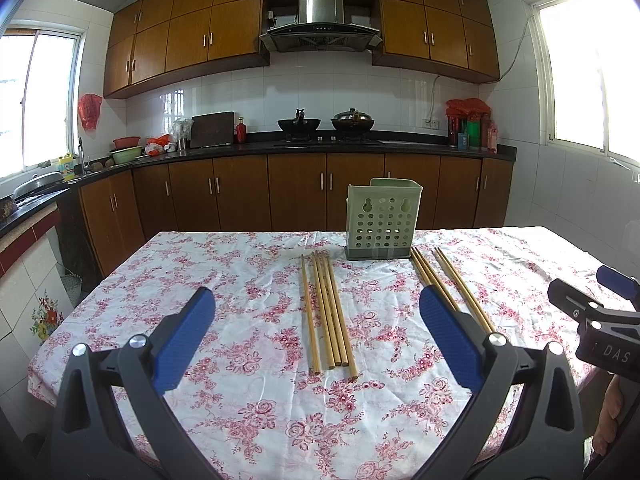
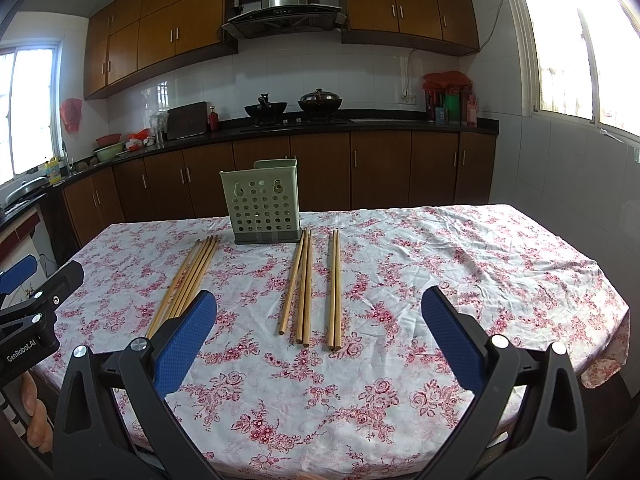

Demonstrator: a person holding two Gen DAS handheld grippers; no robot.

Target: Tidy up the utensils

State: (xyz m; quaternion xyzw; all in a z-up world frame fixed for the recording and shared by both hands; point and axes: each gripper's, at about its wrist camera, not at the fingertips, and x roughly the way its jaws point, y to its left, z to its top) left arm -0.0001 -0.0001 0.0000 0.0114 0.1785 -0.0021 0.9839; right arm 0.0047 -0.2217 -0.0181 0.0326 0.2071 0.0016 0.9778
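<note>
My left hand-held gripper [image 1: 316,312] and right hand-held gripper [image 2: 319,312], both spread wide and empty, hover above chopsticks [image 2: 304,284] lying before the green holder [image 2: 262,206] on the counter [image 2: 460,280].

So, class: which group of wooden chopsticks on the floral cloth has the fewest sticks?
The pair of light wooden chopsticks farthest right: two sticks; the others hold more.

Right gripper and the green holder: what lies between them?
In the right wrist view, two chopstick groups lie on the floral cloth between the open right gripper and the green holder.
</note>
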